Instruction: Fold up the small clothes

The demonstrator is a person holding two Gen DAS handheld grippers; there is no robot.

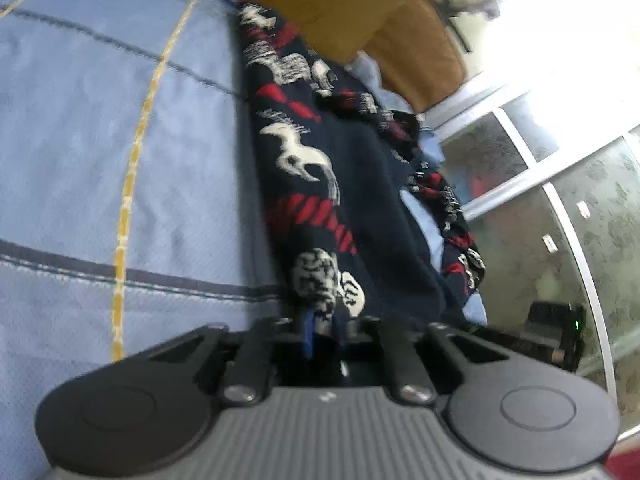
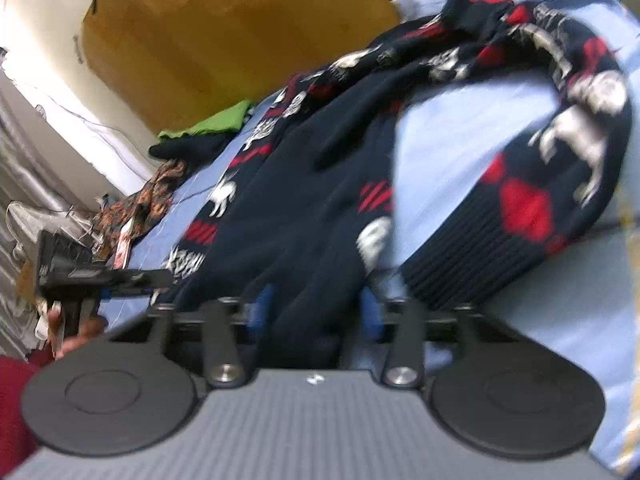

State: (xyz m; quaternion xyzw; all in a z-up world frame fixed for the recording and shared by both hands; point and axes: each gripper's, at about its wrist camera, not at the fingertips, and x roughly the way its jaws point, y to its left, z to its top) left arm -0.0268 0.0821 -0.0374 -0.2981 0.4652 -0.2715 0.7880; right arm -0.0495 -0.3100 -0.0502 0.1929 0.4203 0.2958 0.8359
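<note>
A navy knitted sweater (image 1: 360, 184) patterned with white animals and red bands is lying across a light-blue bedspread (image 1: 100, 140) that is crossed by dark stripes and a yellow line. The garment is stretching away from the camera in the left wrist view, one ribbed edge bunching up just in front of the left gripper (image 1: 322, 330). Its blue-tipped fingers (image 1: 307, 334) are drawn tightly together and are pinching that patterned edge of the sweater between them.

In the right wrist view the same sweater (image 2: 320, 184) is spreading over the bed — one sleeve (image 2: 532, 184) is curling round to the right, its ribbed cuff resting on the blue cover. The right gripper (image 2: 316, 312) is sitting at the near hem, and its blue fingers (image 2: 262, 306) are standing on either side of a thick fold of dark knit, the fabric filling the gap between them; they are clamping that fold. The picture is blurred, so the exact contact line is hard to read.

At the far left of this view a hand (image 2: 80, 332) is holding the other gripper. Farther back on the bed a green cloth (image 2: 216, 120) is lying on a dark garment, with an orange-patterned piece (image 2: 140, 204) beside them. A wooden headboard (image 2: 224, 32) is rising behind.
</note>
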